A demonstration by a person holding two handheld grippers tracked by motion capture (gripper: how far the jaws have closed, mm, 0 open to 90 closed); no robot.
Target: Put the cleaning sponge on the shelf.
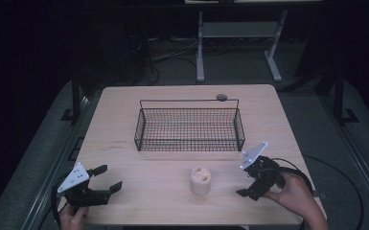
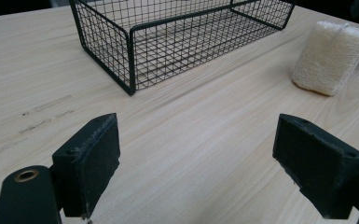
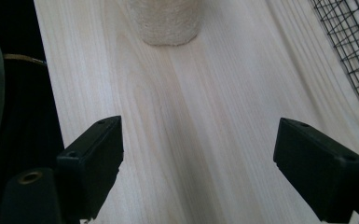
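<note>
A person's two hands are holding a pair of two-jaw grippers over the near edge of a pale wooden table (image 1: 124, 158), both tools hovering with nothing between their pads. The left gripper (image 1: 106, 180) is sitting at the near left corner, its jaws spread wide apart and aiming across the tabletop toward the right. The right gripper (image 1: 249, 184) is hanging at the near right, gripped by the person's right hand (image 1: 294, 191), its jaws likewise standing wide apart and aiming leftward along the front of the table.

Between the two tools, near the front edge and well apart from both, a cream loofah sponge (image 1: 201, 180) is standing on one flat end. It is a short, stubby cylinder, its long axis running upright and its open, holed end facing the ceiling. In the left gripper view it is showing at upper right (image 2: 332, 56); in the right gripper view its lower part is appearing straight ahead, at top centre (image 3: 167, 21).

Farther back, at mid-table, a black wire basket (image 1: 239, 125) is lying with its long side across the table, just behind the sponge but not touching it
</note>
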